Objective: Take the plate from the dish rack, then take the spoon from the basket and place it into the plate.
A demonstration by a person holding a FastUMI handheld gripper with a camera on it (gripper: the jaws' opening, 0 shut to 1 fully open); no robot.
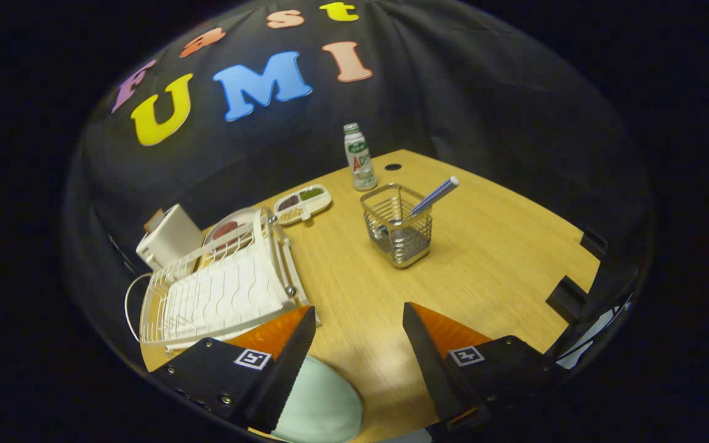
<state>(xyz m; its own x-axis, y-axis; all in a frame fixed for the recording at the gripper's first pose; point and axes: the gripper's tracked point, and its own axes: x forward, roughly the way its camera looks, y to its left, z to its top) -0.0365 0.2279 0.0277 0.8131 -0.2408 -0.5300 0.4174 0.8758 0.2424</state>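
We see the fingers of the gripper [359, 320] spread wide apart over the wooden bench [490, 271], with nothing held between them. Bare wood fills the gap between the two tips.

A pale green plate [324, 406] lies flat on the bench close under the gripper, partly hidden beneath the left finger and reaching into the space between the fingers. Just beyond that left finger sits the white wire dish rack [219, 295], with its ribbed tray. At the far end of the rack we make out a round dish with a reddish centre [228, 229], standing tilted against the rack's wires.

Ahead of the fingers, and a little toward the right one, stands a metal wire basket [399, 234]. A spoon [434, 195] leans in it, its blue-and-white handle sticking out over the basket's rim and pointing up and to the right; its bowl is down inside the basket and we cannot make it out clearly.

Beyond the basket a small bottle with a green and red label [359, 157] stands upright near the far edge of the bench. Between the bottle and the rack lies a white divided tray [303, 204] with dark, green and yellowish fillings in its sections. A white boxy object [168, 237] stands beside the rack's far corner, against the booth's black cloth.
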